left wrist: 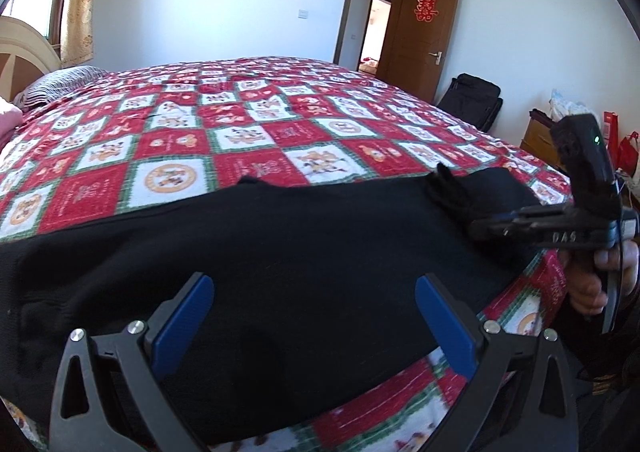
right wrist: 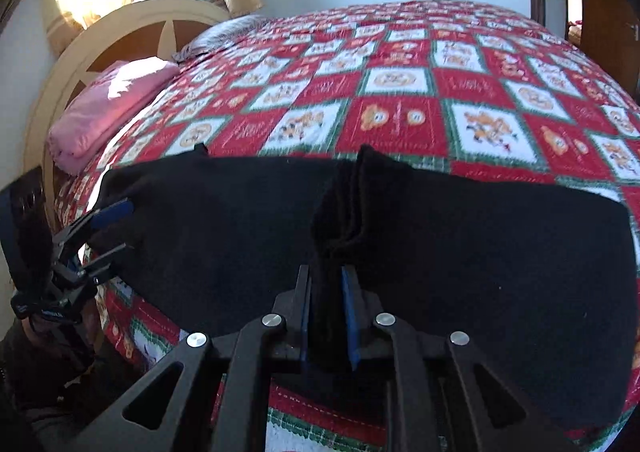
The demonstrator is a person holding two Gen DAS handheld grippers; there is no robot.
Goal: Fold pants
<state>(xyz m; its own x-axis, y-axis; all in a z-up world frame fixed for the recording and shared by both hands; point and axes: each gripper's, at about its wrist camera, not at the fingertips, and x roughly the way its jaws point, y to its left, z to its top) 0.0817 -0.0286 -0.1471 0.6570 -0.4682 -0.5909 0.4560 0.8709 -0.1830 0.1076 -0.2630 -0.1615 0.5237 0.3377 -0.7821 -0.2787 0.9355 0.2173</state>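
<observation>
**Black pants on the bed, one side pinched**

We've got the black pants (left wrist: 280,252) spread flat across the near edge of the bed (left wrist: 256,123), on the red and white checkered quilt (right wrist: 400,91). Our right gripper (right wrist: 326,316) has its blue fingers (right wrist: 349,316) clamped tight on a bunched-up ridge of the fabric, which stands up just ahead of the fingertips. Our left gripper (left wrist: 314,316) has its fingers (left wrist: 182,322) spread wide, with the pants lying between and ahead of them, nothing pinched. From the right wrist view, that left gripper sits at the far left end of the pants. A pink pillow (right wrist: 108,107) lies well beyond, by the headboard (right wrist: 120,31).
</observation>
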